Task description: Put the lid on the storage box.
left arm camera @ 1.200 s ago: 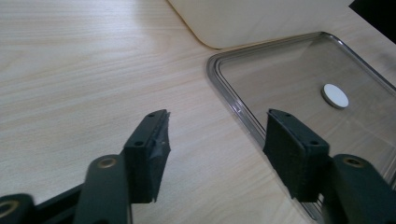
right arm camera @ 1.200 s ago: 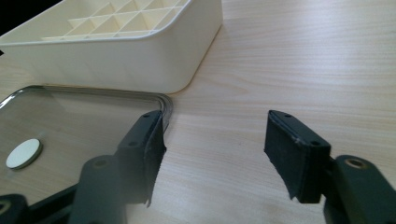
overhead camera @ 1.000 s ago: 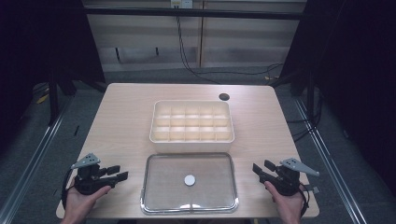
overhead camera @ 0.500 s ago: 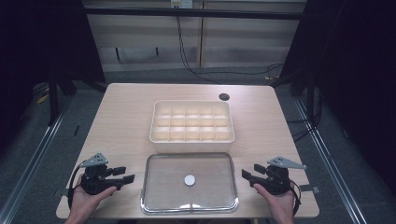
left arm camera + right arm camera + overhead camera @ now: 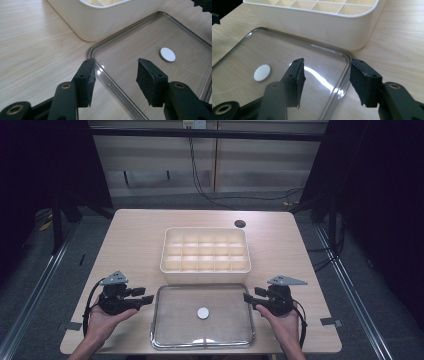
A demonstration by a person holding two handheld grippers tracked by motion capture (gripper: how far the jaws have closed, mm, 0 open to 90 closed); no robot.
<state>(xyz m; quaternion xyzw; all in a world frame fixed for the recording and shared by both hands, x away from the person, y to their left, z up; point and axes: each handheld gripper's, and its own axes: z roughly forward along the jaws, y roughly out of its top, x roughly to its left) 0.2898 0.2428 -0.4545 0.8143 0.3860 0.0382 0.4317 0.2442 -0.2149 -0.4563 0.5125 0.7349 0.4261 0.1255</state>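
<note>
My worry is the clear lid (image 5: 202, 314), lying flat on the desk (image 5: 135, 237) just in front of the cream divider box (image 5: 205, 253): its thin, slick rim gives little bite, so uneven closing could skid it or lift it crooked against the box. My left gripper (image 5: 113, 75) and right gripper (image 5: 325, 75) each have jaws wide apart, straddling the lid's side edges, clamped on nothing.

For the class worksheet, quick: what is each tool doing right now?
Left tool: open, holding nothing, astride the clear lid's rim.
Right tool: open, holding nothing, astride its opposite rim.
</note>
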